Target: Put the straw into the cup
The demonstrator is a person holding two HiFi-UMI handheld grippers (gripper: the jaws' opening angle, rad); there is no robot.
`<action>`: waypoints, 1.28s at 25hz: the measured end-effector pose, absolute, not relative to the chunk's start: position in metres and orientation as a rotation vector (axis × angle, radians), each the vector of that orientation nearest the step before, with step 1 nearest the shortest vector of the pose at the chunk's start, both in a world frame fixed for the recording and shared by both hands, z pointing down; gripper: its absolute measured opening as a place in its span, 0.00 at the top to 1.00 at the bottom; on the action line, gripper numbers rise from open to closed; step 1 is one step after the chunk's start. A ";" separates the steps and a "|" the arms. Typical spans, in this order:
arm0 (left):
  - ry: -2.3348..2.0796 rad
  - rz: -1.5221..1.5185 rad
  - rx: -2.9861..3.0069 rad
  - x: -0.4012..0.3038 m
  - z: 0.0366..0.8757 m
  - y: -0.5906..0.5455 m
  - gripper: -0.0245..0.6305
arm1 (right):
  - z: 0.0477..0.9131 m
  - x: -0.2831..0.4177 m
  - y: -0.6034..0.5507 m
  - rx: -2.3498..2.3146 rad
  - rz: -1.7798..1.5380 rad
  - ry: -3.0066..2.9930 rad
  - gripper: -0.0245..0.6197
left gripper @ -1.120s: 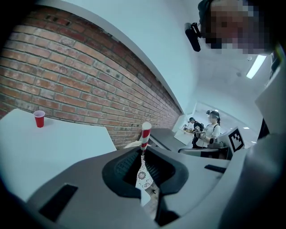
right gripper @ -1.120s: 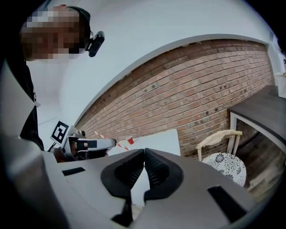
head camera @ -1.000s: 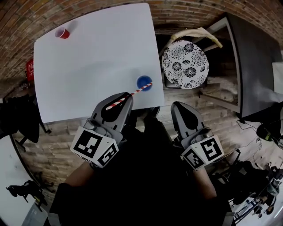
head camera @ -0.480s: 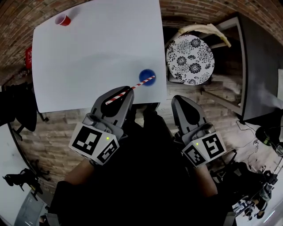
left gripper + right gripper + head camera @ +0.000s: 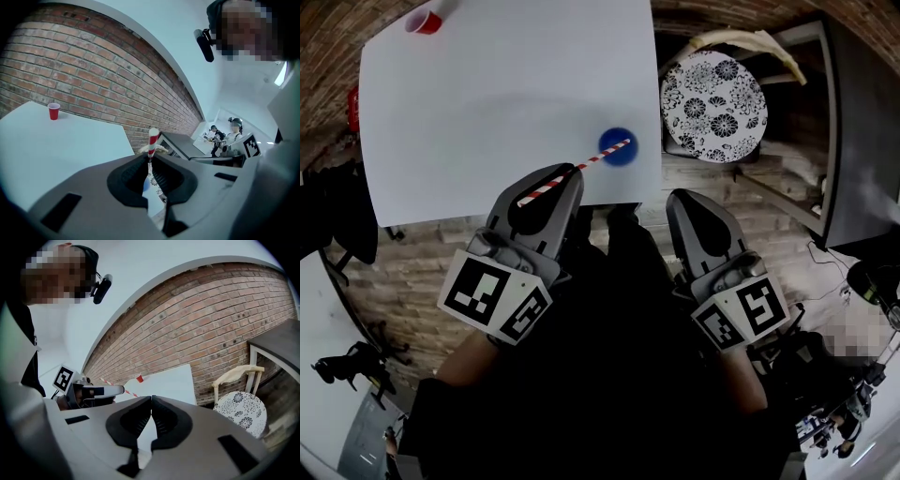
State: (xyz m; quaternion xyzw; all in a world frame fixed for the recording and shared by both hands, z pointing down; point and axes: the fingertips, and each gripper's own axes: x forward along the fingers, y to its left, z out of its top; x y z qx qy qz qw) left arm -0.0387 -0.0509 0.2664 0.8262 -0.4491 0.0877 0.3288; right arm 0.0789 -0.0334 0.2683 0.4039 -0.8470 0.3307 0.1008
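White tabletop (image 5: 487,112) fills the upper head view and sits higher and closer in frame than a second ago, so the person has edged in toward it. Floral stool (image 5: 713,94) stands off its right edge, not involved.

Left gripper (image 5: 566,174) is at the near edge, clenched on the straw; its own view shows the jaws pinching the lower end, with the striped top sticking out past them. It has barely shifted relative to the body. Right gripper (image 5: 686,199) hangs off the tabletop, jaws pressed together with nothing between them, idle.

Blue cup (image 5: 619,147) is near the front right corner. Red cup (image 5: 424,21) is at the far left corner, well apart.

Straw (image 5: 572,172) slants from the left gripper toward the blue cup, free tip overlapping its rim as before. Cannot tell if the tip is inside yet. Judgement: lined up, insertion and release still to do.
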 end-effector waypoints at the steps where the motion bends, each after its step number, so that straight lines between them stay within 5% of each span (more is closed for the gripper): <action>1: -1.173 0.230 2.158 -0.039 0.268 -0.051 0.90 | 0.270 0.078 -0.034 1.193 0.981 -2.500 0.92; 32: -1.152 0.307 2.094 -0.033 0.311 -0.066 0.90 | 0.312 0.079 -0.045 1.163 1.091 -2.443 0.92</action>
